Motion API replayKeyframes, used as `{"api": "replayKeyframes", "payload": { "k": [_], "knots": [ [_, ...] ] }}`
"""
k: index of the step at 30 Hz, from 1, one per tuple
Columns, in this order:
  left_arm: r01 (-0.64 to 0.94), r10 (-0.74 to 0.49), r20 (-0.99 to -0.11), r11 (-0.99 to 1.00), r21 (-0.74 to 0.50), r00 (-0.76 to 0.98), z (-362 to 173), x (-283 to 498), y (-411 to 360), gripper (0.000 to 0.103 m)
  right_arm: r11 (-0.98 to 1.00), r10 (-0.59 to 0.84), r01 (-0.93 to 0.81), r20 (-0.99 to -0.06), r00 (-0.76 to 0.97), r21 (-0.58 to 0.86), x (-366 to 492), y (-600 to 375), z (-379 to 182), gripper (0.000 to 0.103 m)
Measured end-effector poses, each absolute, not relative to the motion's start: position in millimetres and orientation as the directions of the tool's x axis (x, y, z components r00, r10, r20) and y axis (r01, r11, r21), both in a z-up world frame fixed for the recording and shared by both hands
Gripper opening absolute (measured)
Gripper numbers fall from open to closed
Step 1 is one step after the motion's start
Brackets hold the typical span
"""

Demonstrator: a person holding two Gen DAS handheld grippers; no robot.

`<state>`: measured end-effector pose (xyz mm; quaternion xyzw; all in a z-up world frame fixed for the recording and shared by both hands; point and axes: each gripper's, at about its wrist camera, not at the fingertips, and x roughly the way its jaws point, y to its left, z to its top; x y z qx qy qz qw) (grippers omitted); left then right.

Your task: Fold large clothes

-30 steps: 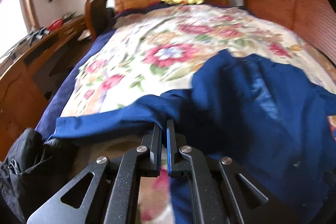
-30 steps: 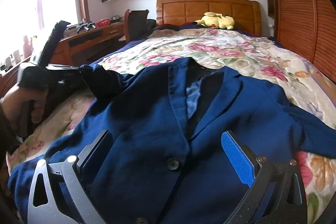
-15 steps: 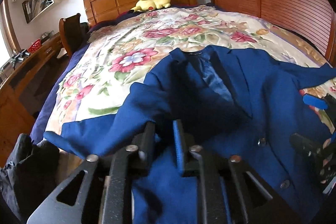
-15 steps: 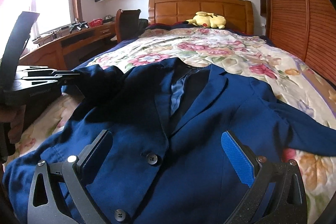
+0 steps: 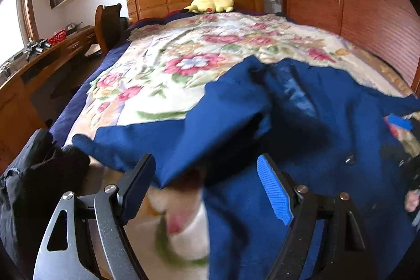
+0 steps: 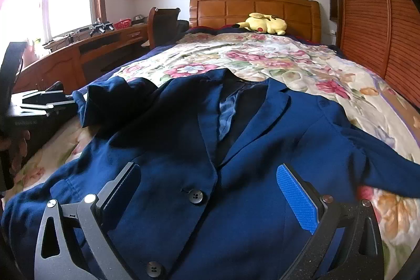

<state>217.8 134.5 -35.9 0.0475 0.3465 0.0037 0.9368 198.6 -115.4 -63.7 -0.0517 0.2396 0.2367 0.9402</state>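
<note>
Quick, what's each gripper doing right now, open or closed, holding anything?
Left gripper: open, holding nothing; the blue blazer sleeve lies just ahead of its fingers.
Right gripper: open, holding nothing, poised over the blazer front.

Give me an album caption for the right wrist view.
Open right tool hovering over a navy blazer spread on a floral bedspread.

A big bed [image 6: 341,75] with a wooden headboard [image 6: 254,7] carries everything. A flowery blanket [image 6: 262,57] covers it. A dark blue jacket [image 6: 236,148] lies front up on the blanket at the near end — one sleeve [image 6: 115,96] is folded in. A yellow soft toy [image 6: 262,24] rests by the headboard.
</note>
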Motion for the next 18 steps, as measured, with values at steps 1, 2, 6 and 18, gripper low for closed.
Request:
{"api": "replayKeyframes", "payload": {
  "k": [1,2,6,18],
  "knots": [
    [0.019,0.053,-0.653,0.994,0.103,0.756,-40,219,136,0.08,0.882,0.421,-0.471,-0.476,0.772,0.016,199,-115,-64,0.103],
    [0.013,0.068,-0.657,0.993,0.117,0.751,-45,221,138,0.08,0.882,0.421,-0.471,-0.477,0.772,0.015,199,-115,-64,0.103],
    [-0.019,0.132,-0.668,0.985,0.173,0.732,-61,234,144,0.08,0.881,0.42,-0.473,-0.48,0.77,0.013,199,-115,-65,0.103],
    [-0.09,0.171,-0.751,0.985,0.148,0.638,-82,273,180,0.001,0.88,0.419,-0.476,-0.492,0.763,0.011,200,-113,-67,0.103]
  ]
}}
